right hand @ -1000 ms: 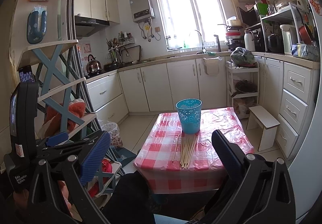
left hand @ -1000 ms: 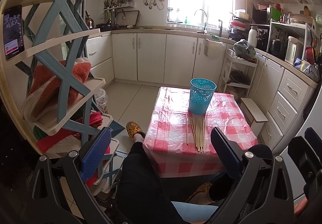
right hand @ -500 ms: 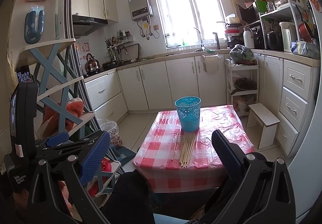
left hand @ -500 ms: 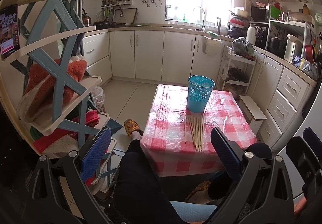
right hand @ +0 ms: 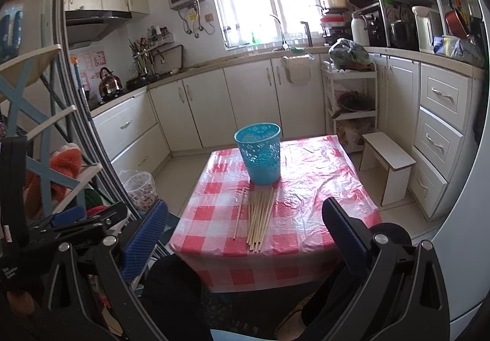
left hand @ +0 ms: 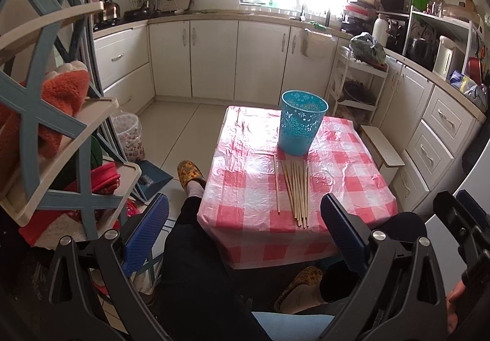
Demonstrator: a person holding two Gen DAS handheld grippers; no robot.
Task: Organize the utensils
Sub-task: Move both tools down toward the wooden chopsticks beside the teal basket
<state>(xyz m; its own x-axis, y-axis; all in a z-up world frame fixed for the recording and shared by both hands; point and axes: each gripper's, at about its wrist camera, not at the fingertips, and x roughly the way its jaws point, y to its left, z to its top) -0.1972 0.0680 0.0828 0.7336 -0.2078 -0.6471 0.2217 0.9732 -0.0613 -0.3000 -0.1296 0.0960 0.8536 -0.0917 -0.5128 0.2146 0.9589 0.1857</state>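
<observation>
Several wooden chopsticks (left hand: 296, 189) lie in a loose bundle on a low table with a red-and-white checked cloth (left hand: 245, 188), one stick a little apart to the left. A blue perforated plastic cup (left hand: 300, 126) stands upright just behind them. The same chopsticks (right hand: 259, 218) and cup (right hand: 259, 154) show in the right wrist view. My left gripper (left hand: 245, 230) is open and empty, held short of the table's near edge. My right gripper (right hand: 243, 232) is open and empty, also short of the table.
A tiered shelf rack (left hand: 61, 139) with cloths stands close on the left. The person's legs and slippers (left hand: 191, 175) are under and beside the table. A small white stool (right hand: 387, 157) stands right of the table. Kitchen cabinets (left hand: 214, 59) line the back and right.
Both grippers have moved forward and lower toward the table; the chopsticks and cup appear larger. Both stay open.
</observation>
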